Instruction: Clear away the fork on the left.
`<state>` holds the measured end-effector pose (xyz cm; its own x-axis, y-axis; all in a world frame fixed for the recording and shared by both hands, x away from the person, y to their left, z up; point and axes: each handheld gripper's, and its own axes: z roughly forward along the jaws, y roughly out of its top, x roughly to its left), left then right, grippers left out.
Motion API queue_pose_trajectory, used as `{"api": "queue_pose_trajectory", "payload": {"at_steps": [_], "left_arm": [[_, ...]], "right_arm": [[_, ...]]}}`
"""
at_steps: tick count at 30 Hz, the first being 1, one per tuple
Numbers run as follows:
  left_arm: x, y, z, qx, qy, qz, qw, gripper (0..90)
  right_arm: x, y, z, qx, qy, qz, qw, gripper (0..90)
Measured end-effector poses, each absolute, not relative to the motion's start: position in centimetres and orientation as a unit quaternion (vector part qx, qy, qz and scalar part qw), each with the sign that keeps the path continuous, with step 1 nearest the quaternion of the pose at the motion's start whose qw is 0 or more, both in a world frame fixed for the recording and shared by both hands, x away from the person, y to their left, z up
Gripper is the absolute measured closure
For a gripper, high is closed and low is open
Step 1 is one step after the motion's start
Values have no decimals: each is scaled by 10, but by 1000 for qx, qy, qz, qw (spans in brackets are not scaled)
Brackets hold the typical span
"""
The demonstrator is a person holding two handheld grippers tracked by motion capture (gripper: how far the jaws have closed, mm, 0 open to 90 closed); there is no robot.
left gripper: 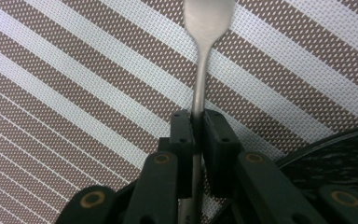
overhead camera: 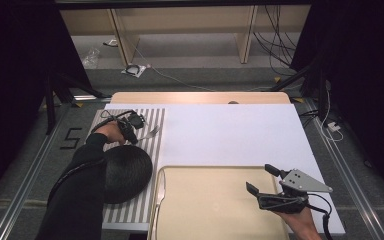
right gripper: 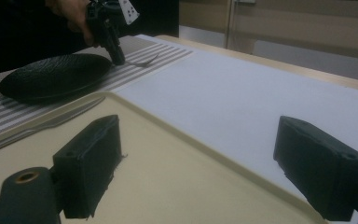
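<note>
One fork point(left gripper: 200, 84), handle clamped in left tool point(left gripper: 194, 140), points straight ahead

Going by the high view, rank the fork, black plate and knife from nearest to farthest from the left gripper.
From the left gripper:
1. Fork, clamped in its jaws, on the striped mat.
2. Black plate, just below it.
3. Knife, along the tray's left edge.

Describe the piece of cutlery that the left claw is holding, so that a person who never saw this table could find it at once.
Start at the brown-and-white striped woven placemat at the table's left, where a round black ribbed plate lies. Just beyond that plate the slim silver metal fork lies on the stripes, its handle pinched in the left claw. Unlike the silver table knife beside the beige tray, it has tines.
</note>
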<state>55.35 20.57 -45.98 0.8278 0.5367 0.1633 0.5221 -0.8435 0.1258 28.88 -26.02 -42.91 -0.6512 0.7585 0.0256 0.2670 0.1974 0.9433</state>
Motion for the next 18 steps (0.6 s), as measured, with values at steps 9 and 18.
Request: {"api": "queue_pose_trajectory", "payload": {"at_steps": [9,18], "left_arm": [[553,206,-458,952,282,110,41,837],[554,215,-440,938,299,168,61,837]], "right_arm": [[289,-261,-429,347,738,530,233,159],[289,-261,-429,349,739,528,232,159]]}}
